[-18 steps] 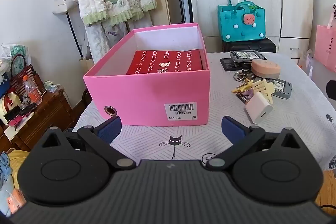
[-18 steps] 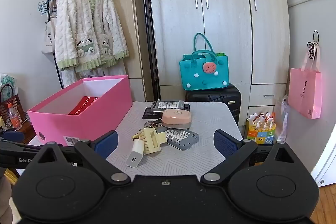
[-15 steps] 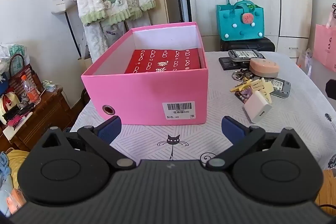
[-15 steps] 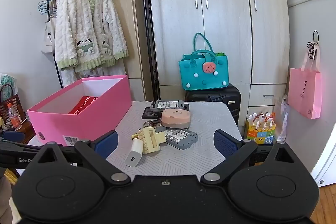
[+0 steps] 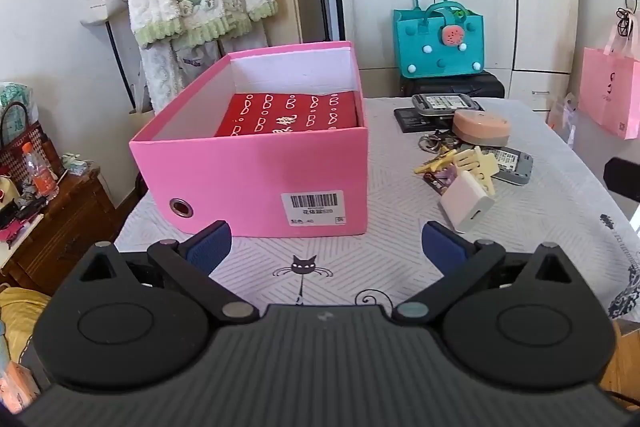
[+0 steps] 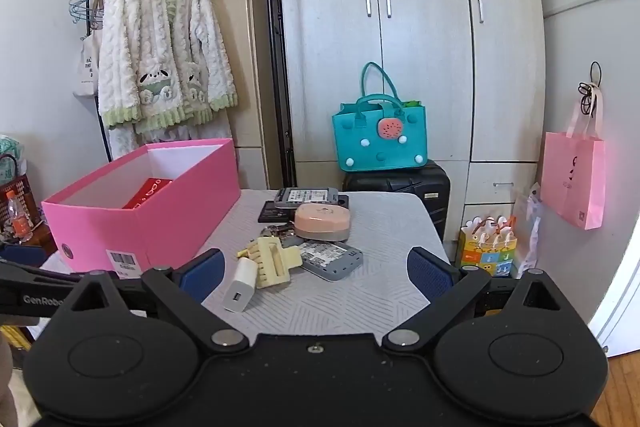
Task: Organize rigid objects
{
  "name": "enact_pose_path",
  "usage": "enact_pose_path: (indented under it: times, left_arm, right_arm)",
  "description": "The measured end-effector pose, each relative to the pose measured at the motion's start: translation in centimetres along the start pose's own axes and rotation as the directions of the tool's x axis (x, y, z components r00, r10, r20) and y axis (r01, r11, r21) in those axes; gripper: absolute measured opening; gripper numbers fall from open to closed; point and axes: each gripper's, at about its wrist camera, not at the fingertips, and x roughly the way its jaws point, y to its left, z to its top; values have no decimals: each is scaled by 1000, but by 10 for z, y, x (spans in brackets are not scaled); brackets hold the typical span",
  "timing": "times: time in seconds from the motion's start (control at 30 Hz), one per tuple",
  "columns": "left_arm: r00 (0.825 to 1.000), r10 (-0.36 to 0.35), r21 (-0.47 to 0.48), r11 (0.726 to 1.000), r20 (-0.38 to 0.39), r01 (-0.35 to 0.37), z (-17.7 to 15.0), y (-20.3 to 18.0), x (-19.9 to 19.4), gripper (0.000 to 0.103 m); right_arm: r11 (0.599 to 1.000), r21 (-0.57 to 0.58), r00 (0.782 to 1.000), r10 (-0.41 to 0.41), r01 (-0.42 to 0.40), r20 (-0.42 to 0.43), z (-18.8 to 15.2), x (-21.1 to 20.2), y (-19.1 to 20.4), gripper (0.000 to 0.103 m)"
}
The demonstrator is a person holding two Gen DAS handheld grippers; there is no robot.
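Observation:
A pink open box [image 5: 256,183] [image 6: 160,223] stands on the table with a red patterned packet [image 5: 292,115] lying flat inside. To its right lies a heap of small items: a white charger [image 5: 466,207] [image 6: 240,285], a cream comb-like piece [image 5: 478,163] [image 6: 274,261], a grey device [image 5: 512,165] [image 6: 330,259], a pink oval case [image 5: 482,127] [image 6: 322,221], keys and two dark phones [image 5: 440,107]. My left gripper [image 5: 326,247] is open just before the box's near wall. My right gripper [image 6: 316,273] is open in front of the heap, nothing between its fingers.
The table [image 5: 400,267] has a white patterned cloth with cat drawings. Behind it stand a black suitcase [image 6: 400,187] topped by a teal bag [image 6: 380,143], and wardrobes. A wooden cabinet [image 5: 60,227] with clutter is left of the table; a pink paper bag [image 6: 576,179] hangs at right.
The left wrist view has shifted slightly, so the box sits a little further left and lower in the frame. The right gripper's view is almost the same. Both grippers stay open.

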Motion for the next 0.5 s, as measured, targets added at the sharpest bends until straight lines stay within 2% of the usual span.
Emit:
enact_pose_path:
  times: [0.2, 0.5]
  left_arm:
    - [1000, -9, -4, 1000, 11, 9, -1, -3, -1, 103]
    - [999, 16, -22, 1000, 37, -16, -2, -1, -3, 103]
  right_arm:
    - [1000, 10, 1000, -4, 4, 9, -1, -2, -4, 100]
    - [1000, 10, 999, 13, -13, 32, -3, -3, -5, 101]
